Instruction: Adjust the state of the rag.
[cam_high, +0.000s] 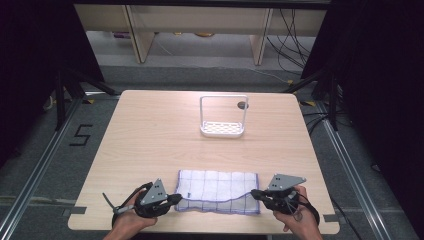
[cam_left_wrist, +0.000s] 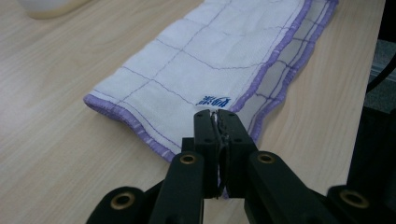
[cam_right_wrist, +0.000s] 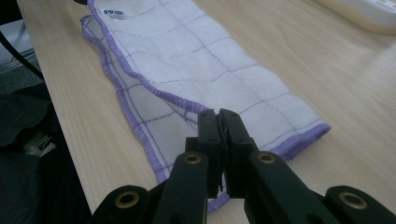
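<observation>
A white cloth (cam_high: 217, 190) with a purple grid and purple hem lies folded near the table's front edge. My left gripper (cam_high: 177, 198) is at its front left corner, and my right gripper (cam_high: 254, 193) is at its front right corner. In the left gripper view the jaws of my left gripper (cam_left_wrist: 217, 114) are pressed together with a sliver of the cloth (cam_left_wrist: 187, 70) pinched at their tips, beside a blue label. In the right gripper view my right gripper (cam_right_wrist: 218, 114) is shut on the upper layer's hem of the cloth (cam_right_wrist: 210, 65). That hem rises slightly to the jaws.
A white open-frame rack (cam_high: 223, 129) with a perforated base stands on the wooden table (cam_high: 150, 135) behind the cloth, and a small dark round thing sits at its far right corner. The table's front edge runs just below both hands.
</observation>
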